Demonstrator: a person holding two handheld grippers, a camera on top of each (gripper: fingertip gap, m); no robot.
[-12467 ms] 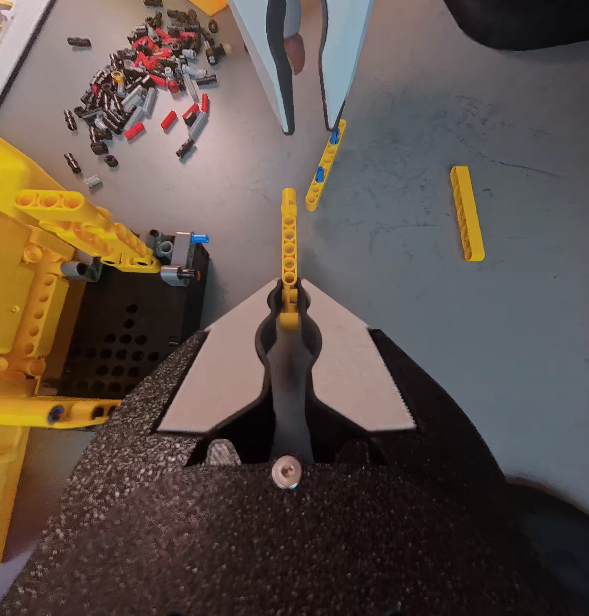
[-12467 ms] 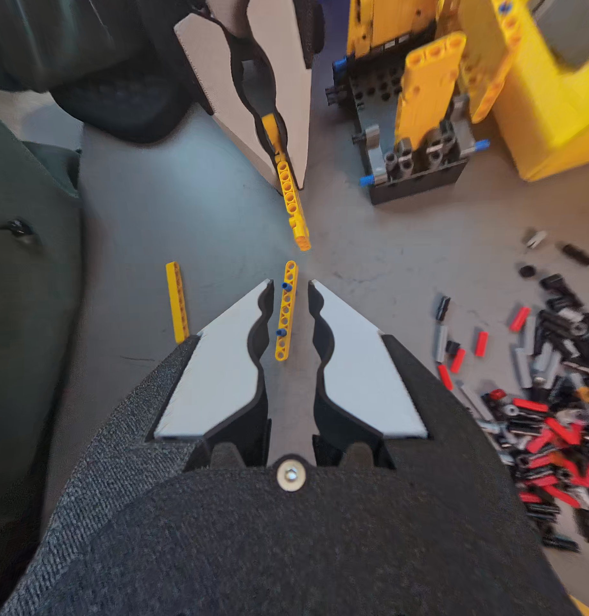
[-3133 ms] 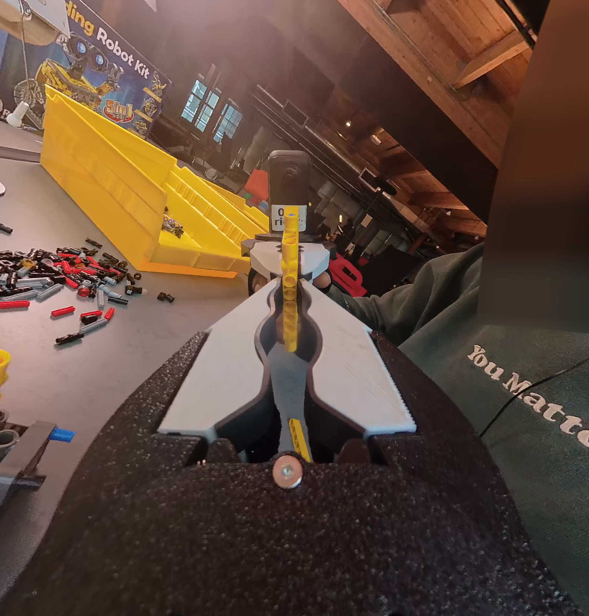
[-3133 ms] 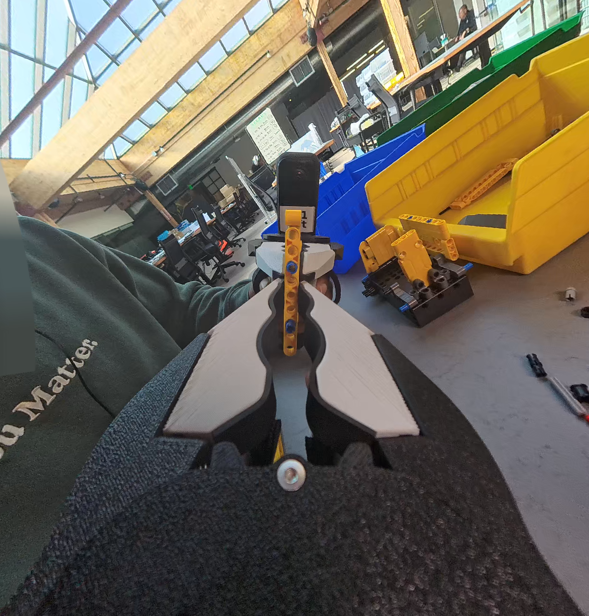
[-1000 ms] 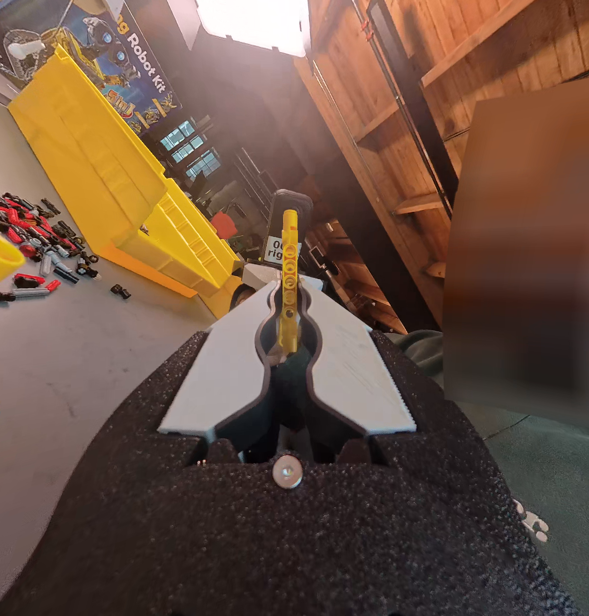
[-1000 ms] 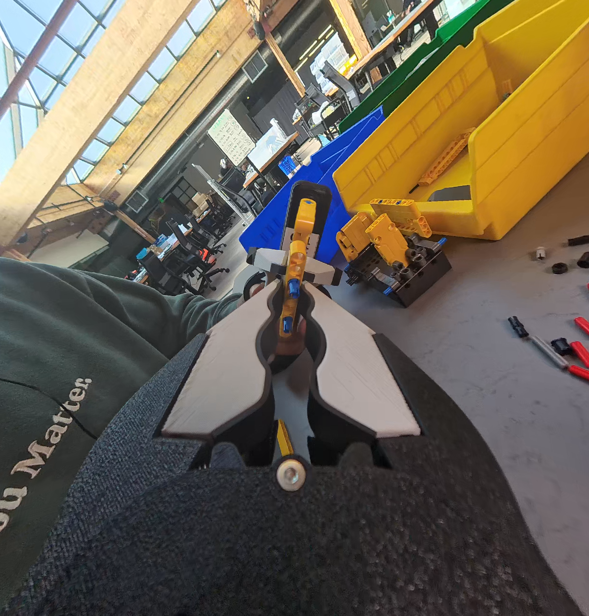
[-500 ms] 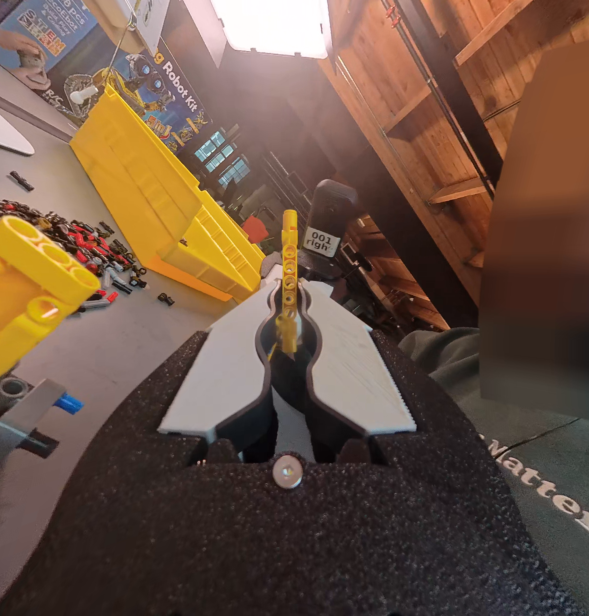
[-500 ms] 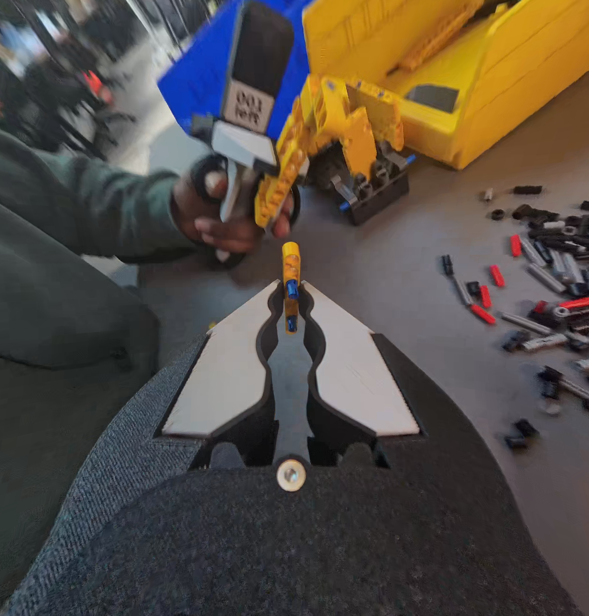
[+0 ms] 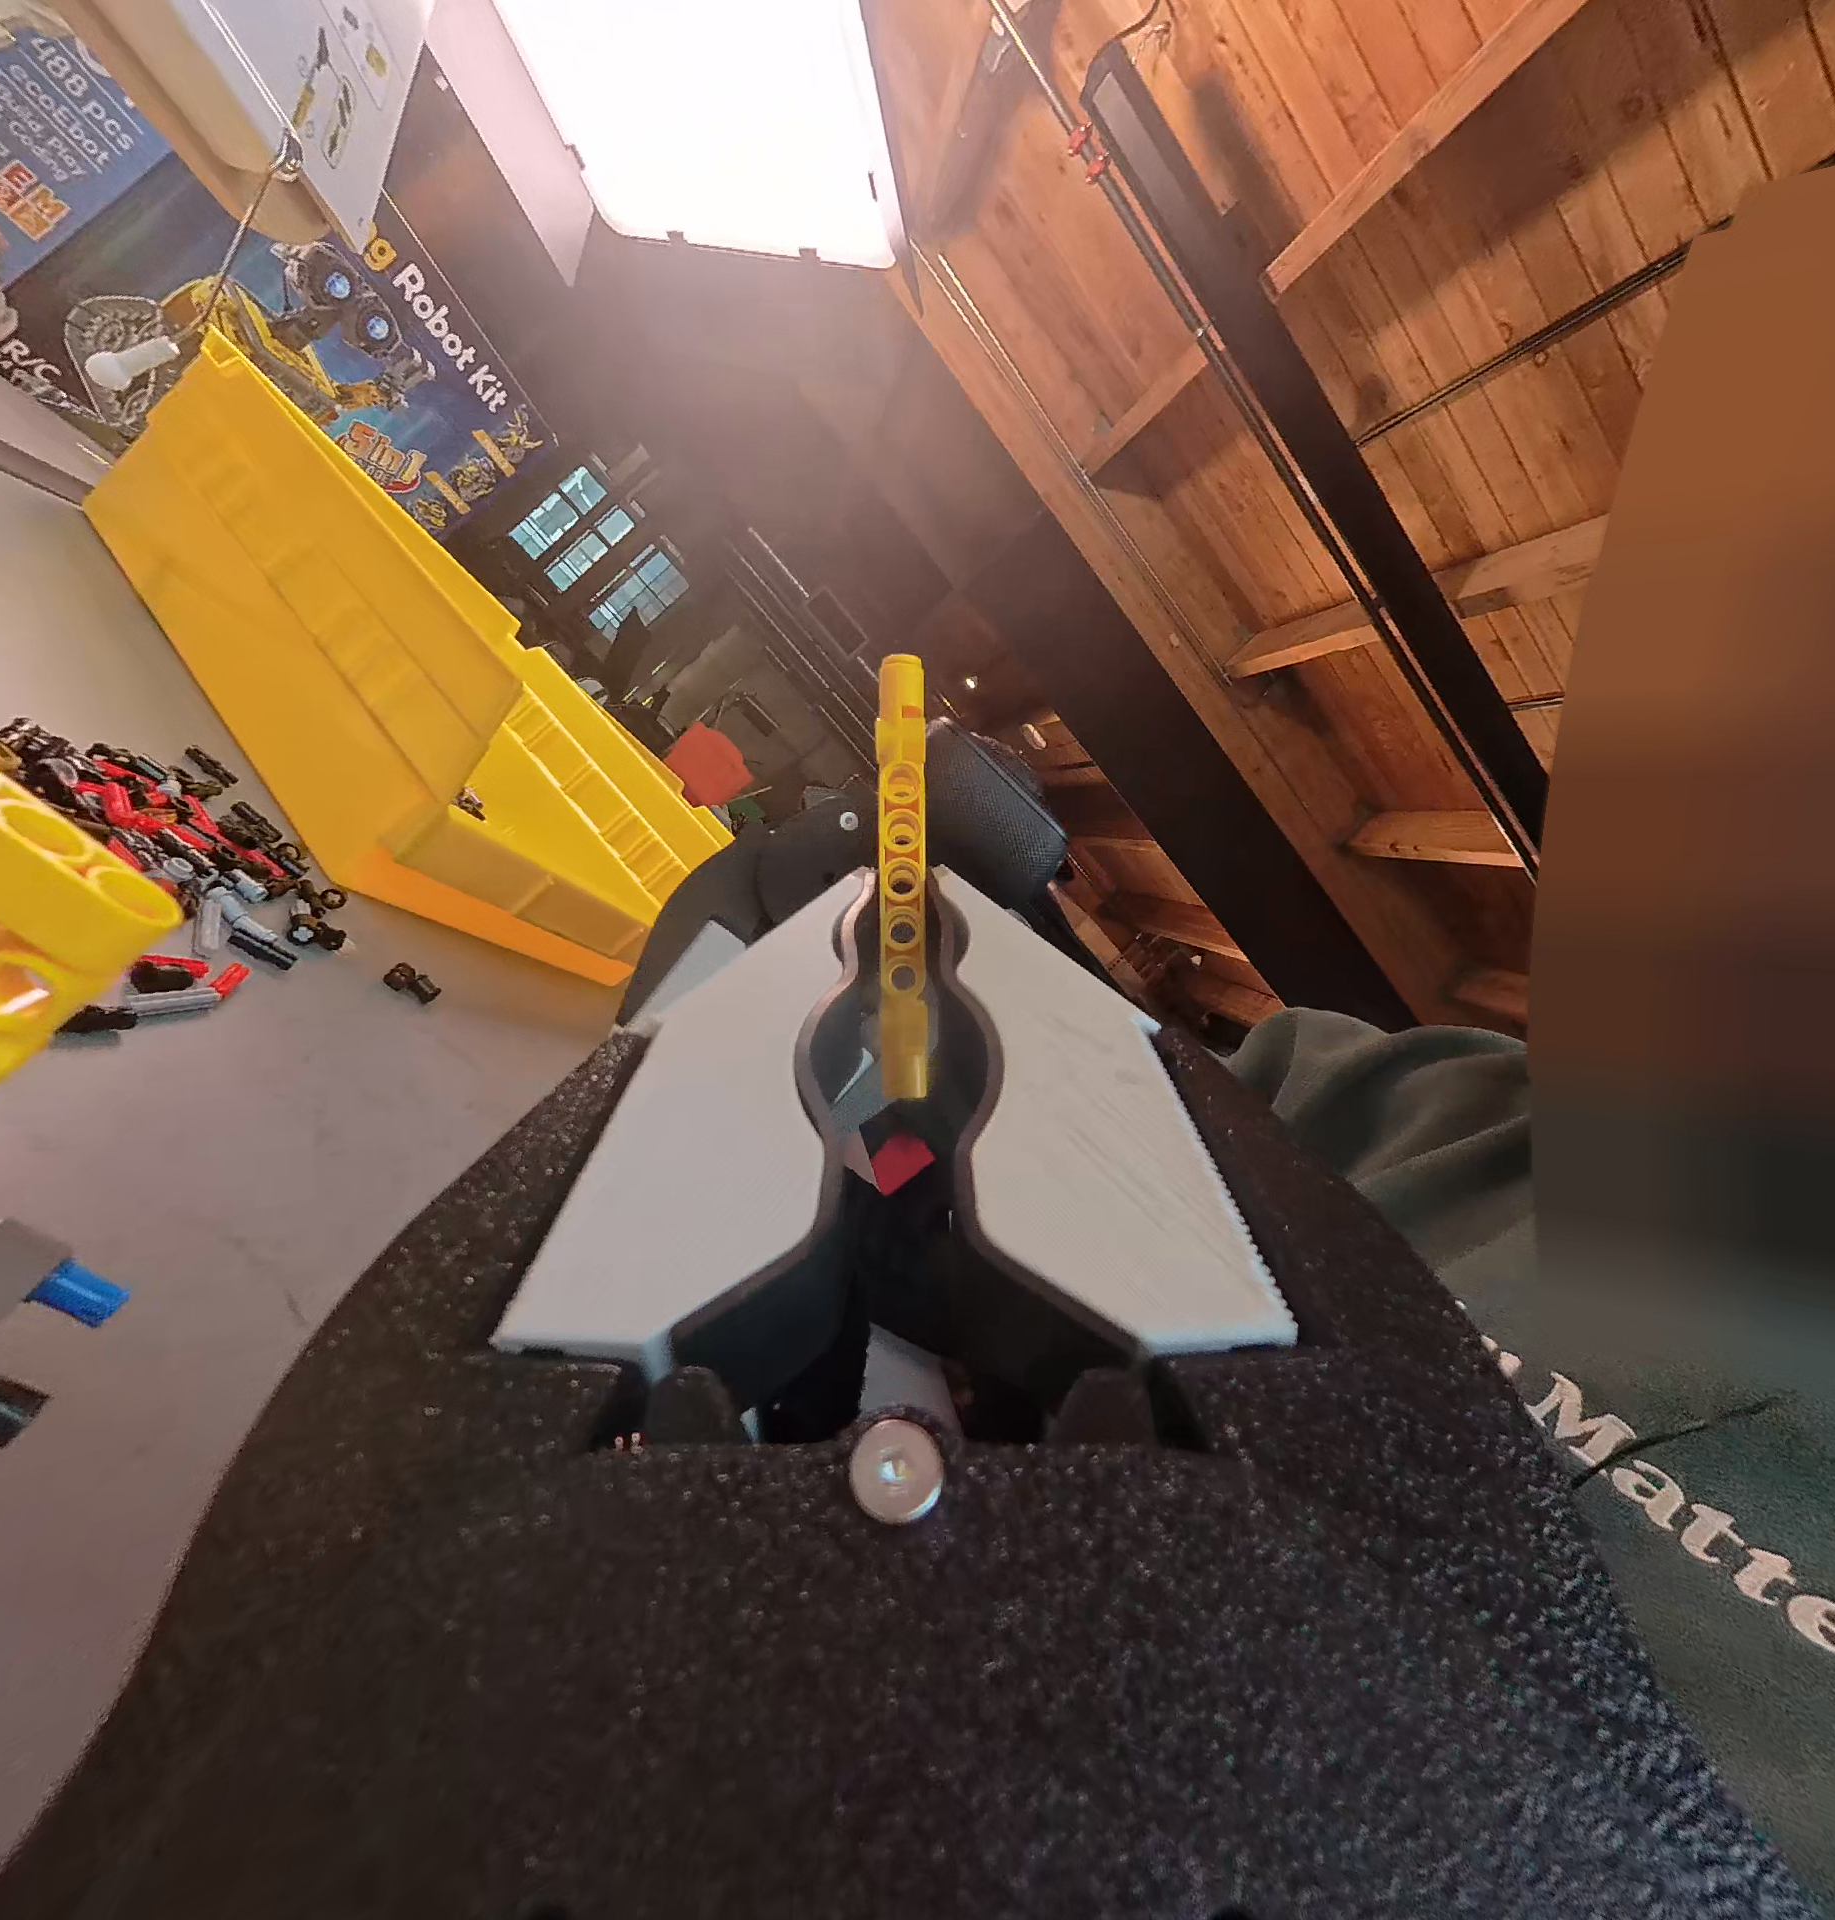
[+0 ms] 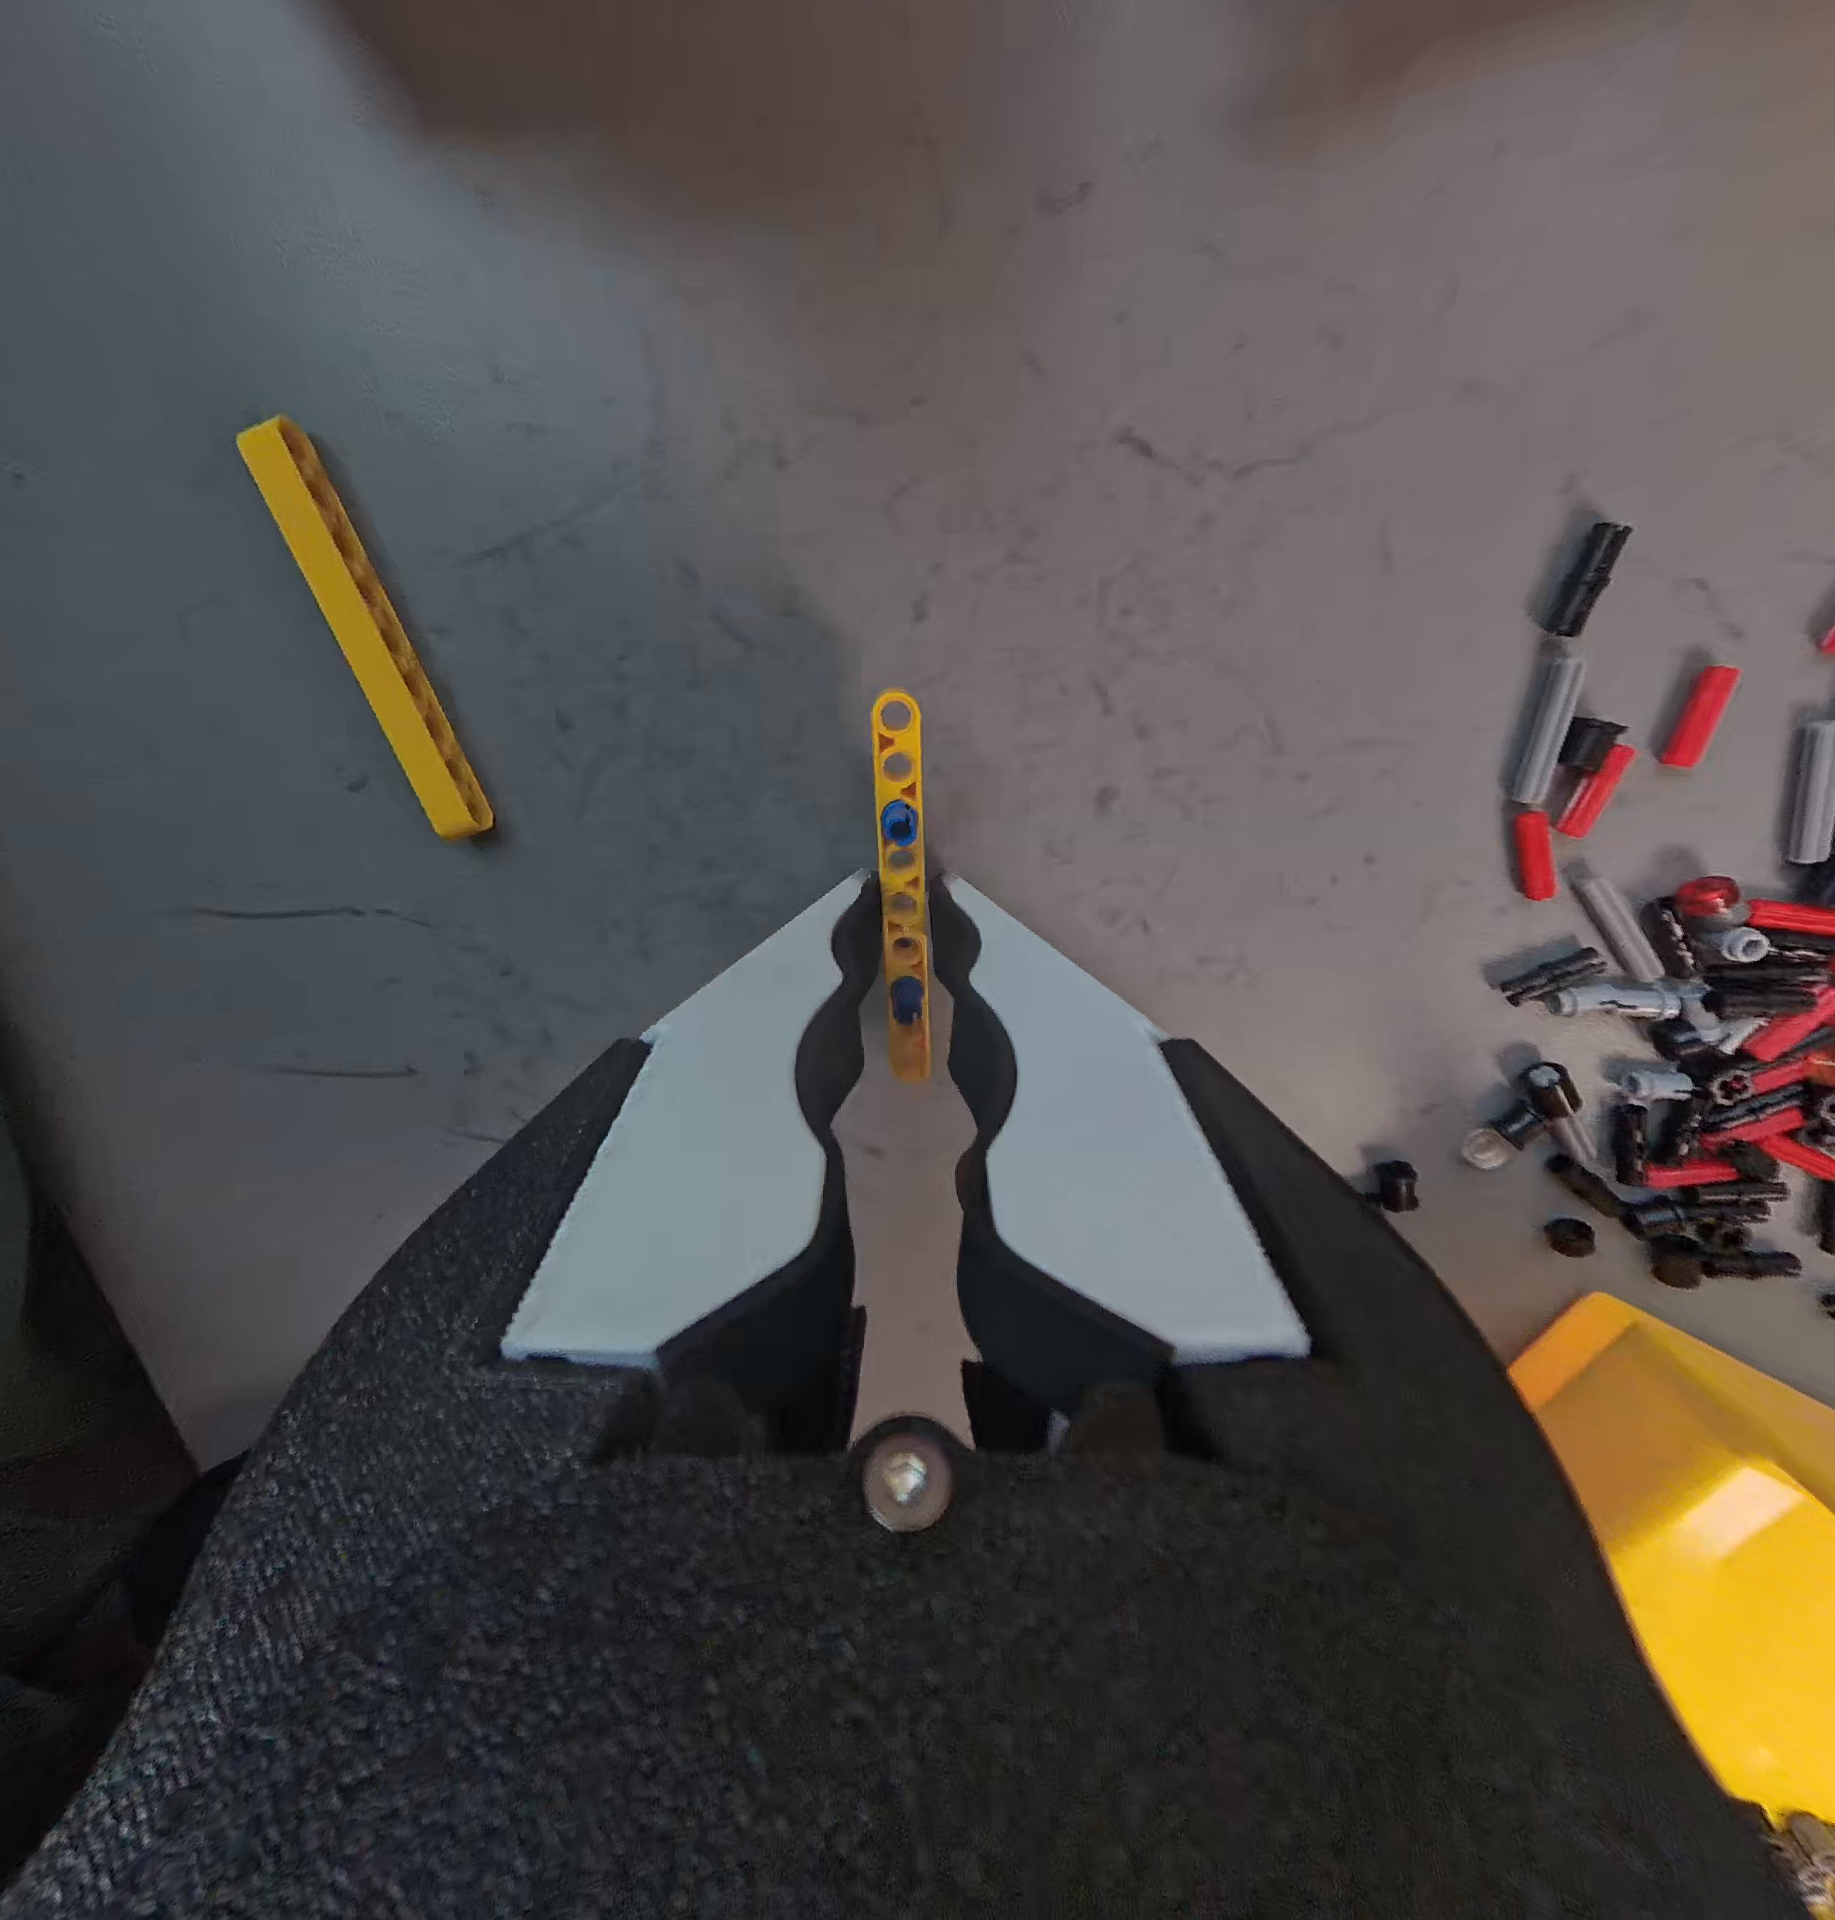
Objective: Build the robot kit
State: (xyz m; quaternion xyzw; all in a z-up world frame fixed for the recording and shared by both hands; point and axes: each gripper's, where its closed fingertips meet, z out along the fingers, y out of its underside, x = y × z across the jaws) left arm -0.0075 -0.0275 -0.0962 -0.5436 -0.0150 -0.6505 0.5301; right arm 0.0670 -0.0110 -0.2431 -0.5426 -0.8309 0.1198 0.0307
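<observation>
My left gripper is shut on a plain yellow holed beam and holds it upright above the grey table, pointing level towards the room. The other gripper's dark body shows just behind the beam. My right gripper is shut on a yellow holed beam with two blue pins and points down at the grey table. A third yellow beam lies flat on the table to its left.
A pile of red, black and grey pins lies at the right; it also shows in the left wrist view. Yellow bins stand at the back left, one corner near the right gripper. A yellow built part is at the left edge. A green sleeve is at the right. Tip to tip, the grippers are about 15 cm apart.
My right gripper has swung from facing the left gripper and the room to pointing down at the table, still holding its pinned beam. The left gripper stays raised with its beam.
</observation>
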